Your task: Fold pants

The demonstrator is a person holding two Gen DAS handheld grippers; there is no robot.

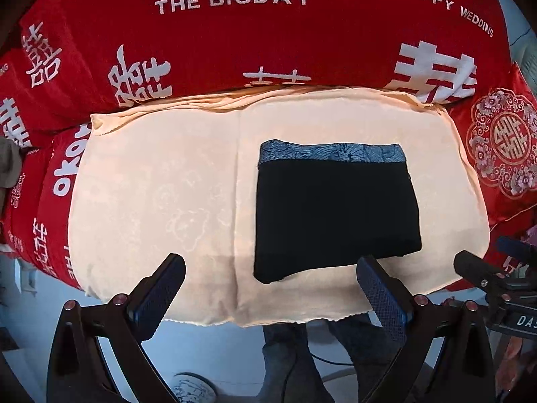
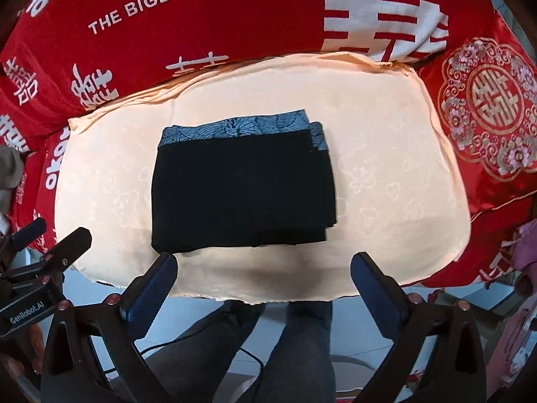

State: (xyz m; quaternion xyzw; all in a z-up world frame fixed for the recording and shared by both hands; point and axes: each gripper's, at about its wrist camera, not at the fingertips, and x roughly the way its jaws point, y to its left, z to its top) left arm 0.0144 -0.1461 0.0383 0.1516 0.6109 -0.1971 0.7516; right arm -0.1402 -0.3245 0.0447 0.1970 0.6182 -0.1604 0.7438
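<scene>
Black pants [image 1: 335, 215] with a blue patterned waistband [image 1: 332, 151] lie folded into a flat rectangle on a cream cloth [image 1: 161, 184]. They also show in the right wrist view [image 2: 241, 188], waistband at the far side. My left gripper [image 1: 270, 265] is open and empty, held just short of the near edge of the cloth, left of the pants' near corner. My right gripper [image 2: 263, 263] is open and empty, just in front of the pants' near edge. Each gripper shows at the edge of the other's view: the right one [image 1: 486, 268], the left one [image 2: 63, 245].
The cream cloth covers a cushion on red bedding [image 1: 235, 33] printed with white characters and "THE BIGDAY". An embroidered red pillow [image 2: 490, 107] lies at the right. The person's legs [image 2: 302, 342] and a cable are below the cushion's near edge.
</scene>
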